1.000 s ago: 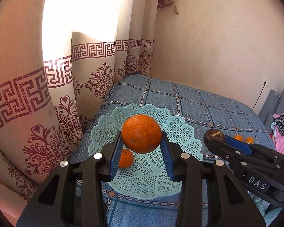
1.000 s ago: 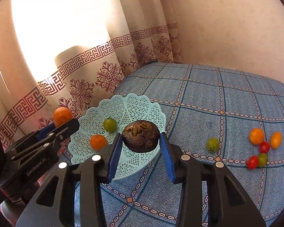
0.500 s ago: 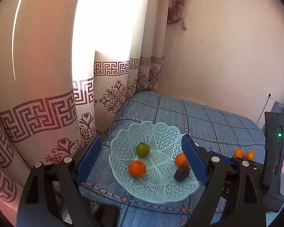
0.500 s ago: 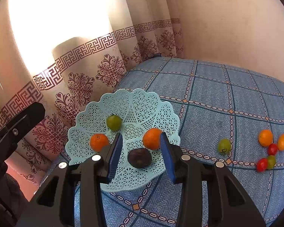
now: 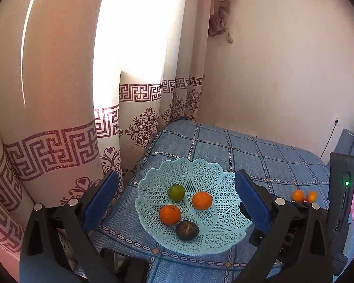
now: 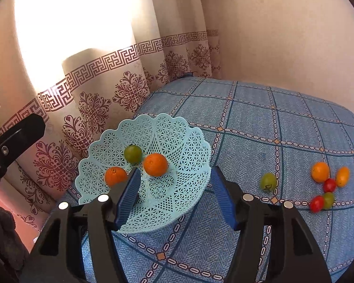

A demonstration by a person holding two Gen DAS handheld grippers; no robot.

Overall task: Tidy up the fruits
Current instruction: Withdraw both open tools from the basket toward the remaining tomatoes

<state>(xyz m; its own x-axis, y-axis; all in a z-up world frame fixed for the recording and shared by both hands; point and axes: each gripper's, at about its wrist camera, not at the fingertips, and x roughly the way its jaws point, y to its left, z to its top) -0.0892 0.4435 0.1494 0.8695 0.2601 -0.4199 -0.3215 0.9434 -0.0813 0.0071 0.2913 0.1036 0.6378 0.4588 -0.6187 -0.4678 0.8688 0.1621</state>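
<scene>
Blue checked cloth [image 6: 259, 122] covered the surface, with patterned curtains [image 5: 59, 146] behind it. A second earlier each gripper had been clenched on a fruit, the left on an orange and the right on a dark, rough-skinned one; now both were released and empty. The left gripper [image 5: 177, 198] stood with its jaws spread wide, and the whole pale blue lattice basket [image 5: 214, 238] sat between and just beyond them. Nearest the jaws lay the dark fruit [image 5: 187, 230], then a small orange [image 5: 170, 214] touching it, the larger orange [image 5: 201, 200] to the right, and a green tomato [image 5: 176, 191] farthest back. The right gripper [image 6: 174, 198] also gaped, its left jaw over the basket's near rim and hiding the dark fruit in that view. Right of its jaws, well apart from the basket, waited a lone green tomato [image 6: 268, 181] and, farther right, a cluster of small fruits [image 6: 326, 185] in orange, red and green. Both drops appeared finished, so four fruits were in and the loose ones on the cloth remained to be collected, probably by the right gripper, which was nearer.
</scene>
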